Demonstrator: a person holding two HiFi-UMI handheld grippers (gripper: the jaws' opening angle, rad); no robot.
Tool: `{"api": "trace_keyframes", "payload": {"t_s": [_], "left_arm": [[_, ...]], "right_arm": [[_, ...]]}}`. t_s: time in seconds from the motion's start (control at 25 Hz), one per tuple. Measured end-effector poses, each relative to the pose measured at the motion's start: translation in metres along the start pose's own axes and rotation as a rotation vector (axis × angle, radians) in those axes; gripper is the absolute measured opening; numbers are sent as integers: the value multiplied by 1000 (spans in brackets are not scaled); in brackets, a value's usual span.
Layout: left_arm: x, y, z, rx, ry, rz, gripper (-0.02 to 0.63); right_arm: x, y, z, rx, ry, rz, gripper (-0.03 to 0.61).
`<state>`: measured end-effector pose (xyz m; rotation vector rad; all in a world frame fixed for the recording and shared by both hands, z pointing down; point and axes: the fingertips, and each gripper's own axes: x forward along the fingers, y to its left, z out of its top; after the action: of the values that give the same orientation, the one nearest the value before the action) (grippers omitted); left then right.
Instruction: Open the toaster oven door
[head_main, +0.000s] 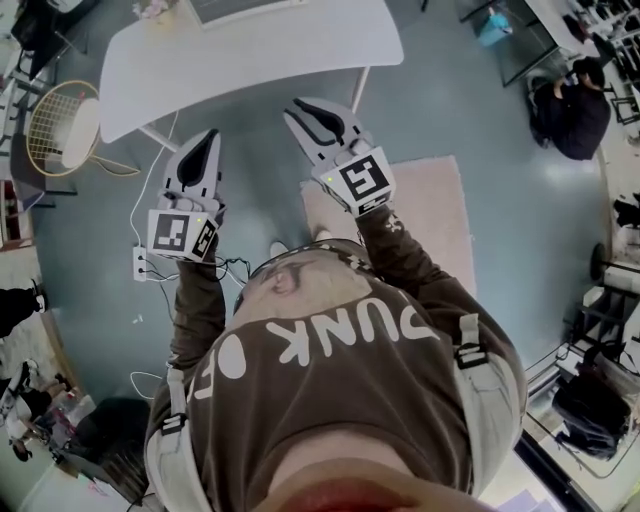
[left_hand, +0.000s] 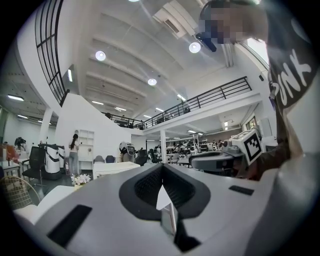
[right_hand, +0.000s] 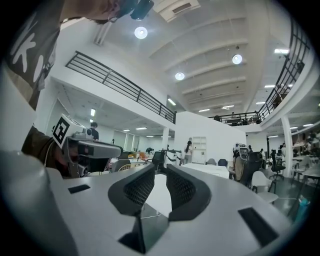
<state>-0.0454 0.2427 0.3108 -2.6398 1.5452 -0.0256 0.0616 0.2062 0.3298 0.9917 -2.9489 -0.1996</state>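
– Toaster oven: where is it from where I stand?

– Nowhere in any of your three views. No door or handle is in sight to aim a jaw at, so I'd judge the opening not yet begun.

– Then what are my grippers doing?

– Your left gripper has its pads pressed together on nothing. Your right gripper has its jaws parted, with only air in the gap. Both being empty fits, since nothing within reach needs taking hold of. You hold them side by side in front of your chest, noses forward. They are level enough that each camera looks across the hall and catches the other gripper beside it. To me that looks like a carrying or waiting pose, not a reach.

– What's nearest?

– The white table lies just ahead of the tips, and no oven shows on the part of it in view. A pink rug lies on the floor below your right gripper, and a wire chair stands off to your left. You'll likely have to turn or walk to find the oven first.
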Motion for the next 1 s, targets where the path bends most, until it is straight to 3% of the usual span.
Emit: {"api": "trace_keyframes", "payload": {"t_s": [0.56, 0.76, 1.0], "left_arm": [[53, -14, -3, 37, 48, 32, 3], [82, 28, -24, 24, 54, 19, 3], [143, 116, -52, -7, 31, -15, 3]], "right_arm": [[-8, -68, -7, 17, -25, 11, 92], [34, -92, -27, 17, 1, -8, 94], [117, -143, -48, -14, 35, -71, 94]]}}
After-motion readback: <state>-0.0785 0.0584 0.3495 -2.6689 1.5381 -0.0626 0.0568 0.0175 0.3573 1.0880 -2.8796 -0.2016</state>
